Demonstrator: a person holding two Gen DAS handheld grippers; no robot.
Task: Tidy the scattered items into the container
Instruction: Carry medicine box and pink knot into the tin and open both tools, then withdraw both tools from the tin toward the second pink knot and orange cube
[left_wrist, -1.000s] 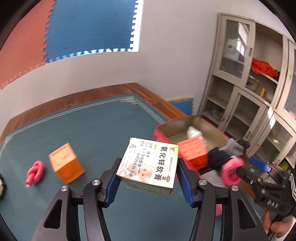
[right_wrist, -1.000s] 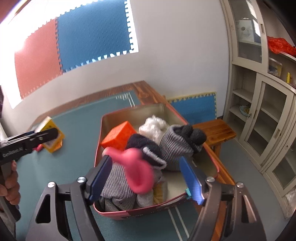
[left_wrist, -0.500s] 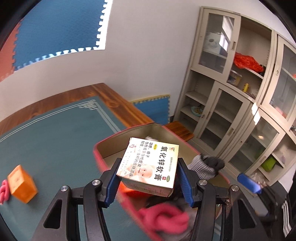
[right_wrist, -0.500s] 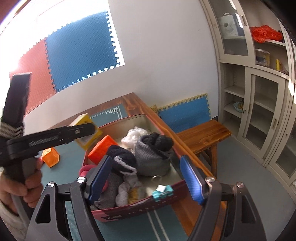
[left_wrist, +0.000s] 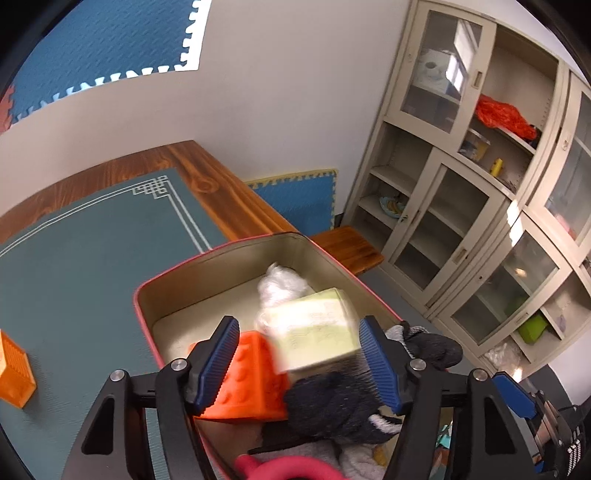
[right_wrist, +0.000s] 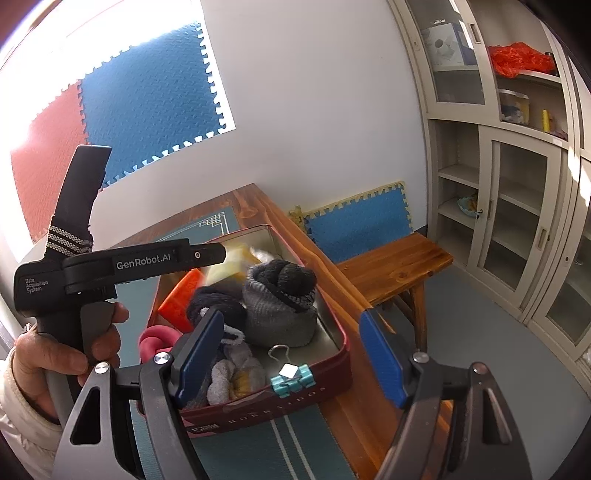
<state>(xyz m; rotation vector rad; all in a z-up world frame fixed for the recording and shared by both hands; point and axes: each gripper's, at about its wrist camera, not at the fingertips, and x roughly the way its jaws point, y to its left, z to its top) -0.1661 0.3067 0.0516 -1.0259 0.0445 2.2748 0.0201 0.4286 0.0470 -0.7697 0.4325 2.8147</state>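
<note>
**Ointment box dropping into the tin**

The blurred ointment box (left_wrist: 314, 332) sits between the opening jaws of the left gripper (left_wrist: 297, 356), released above the red tin (left_wrist: 166, 280). Socks, 1 orange block and a pink knot already lie inside; 1 orange block (left_wrist: 14, 373) remains far left. The right gripper (right_wrist: 290, 356) hangs empty, jaws wide, angled down.
</note>
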